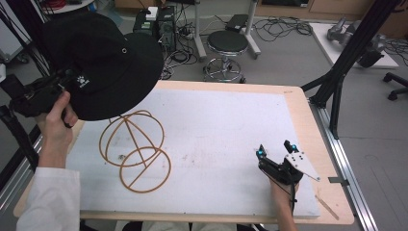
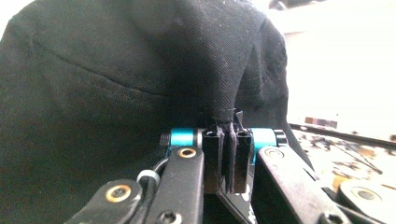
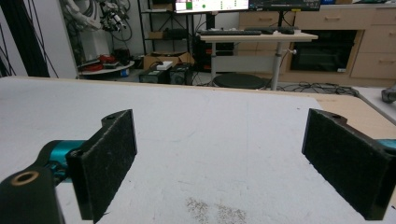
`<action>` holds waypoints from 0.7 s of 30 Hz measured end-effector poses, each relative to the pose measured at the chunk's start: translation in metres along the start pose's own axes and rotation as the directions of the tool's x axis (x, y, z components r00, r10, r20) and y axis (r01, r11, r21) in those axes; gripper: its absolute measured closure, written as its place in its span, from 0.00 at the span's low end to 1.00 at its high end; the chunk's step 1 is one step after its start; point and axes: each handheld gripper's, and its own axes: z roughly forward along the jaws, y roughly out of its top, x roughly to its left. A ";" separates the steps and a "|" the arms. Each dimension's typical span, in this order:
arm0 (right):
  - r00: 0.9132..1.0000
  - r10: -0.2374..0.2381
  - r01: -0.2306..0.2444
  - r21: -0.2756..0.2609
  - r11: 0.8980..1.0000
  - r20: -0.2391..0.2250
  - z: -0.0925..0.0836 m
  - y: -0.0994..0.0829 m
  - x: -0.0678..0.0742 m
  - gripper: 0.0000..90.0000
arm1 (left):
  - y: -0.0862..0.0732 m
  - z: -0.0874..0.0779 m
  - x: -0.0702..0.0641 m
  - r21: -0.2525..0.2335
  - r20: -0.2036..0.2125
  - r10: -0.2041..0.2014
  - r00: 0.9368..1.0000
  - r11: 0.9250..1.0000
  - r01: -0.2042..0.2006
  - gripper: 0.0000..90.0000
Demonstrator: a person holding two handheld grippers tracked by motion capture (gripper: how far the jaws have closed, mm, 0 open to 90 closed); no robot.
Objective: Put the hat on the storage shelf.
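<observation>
I see the hat raised above the tabletop's far left corner, its fabric pinched between the closed jaws of my left gripper. The wire stand sits on the white mat near the left edge. My right gripper rests near the near right corner, jaws spread wide, holding nothing.

No text could be read. A small white mark was seen on the black hat, possibly a logo, too blurred to be made out.
</observation>
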 end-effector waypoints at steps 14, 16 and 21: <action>1.000 0.000 0.000 -0.015 1.000 -0.002 -0.002 0.003 0.002 0.10 | -0.008 -0.014 -0.024 0.067 0.108 0.003 0.994 0.998 -0.010 0.96; 1.000 -0.001 0.001 -0.018 1.000 -0.002 -0.002 0.003 0.002 0.10 | -0.008 -0.015 -0.025 0.074 0.110 0.000 0.994 0.997 -0.009 0.97; 1.000 0.005 -0.005 -0.018 1.000 -0.004 -0.002 0.003 0.003 0.10 | -0.010 -0.021 -0.033 0.087 0.141 -0.024 0.990 0.996 0.012 0.96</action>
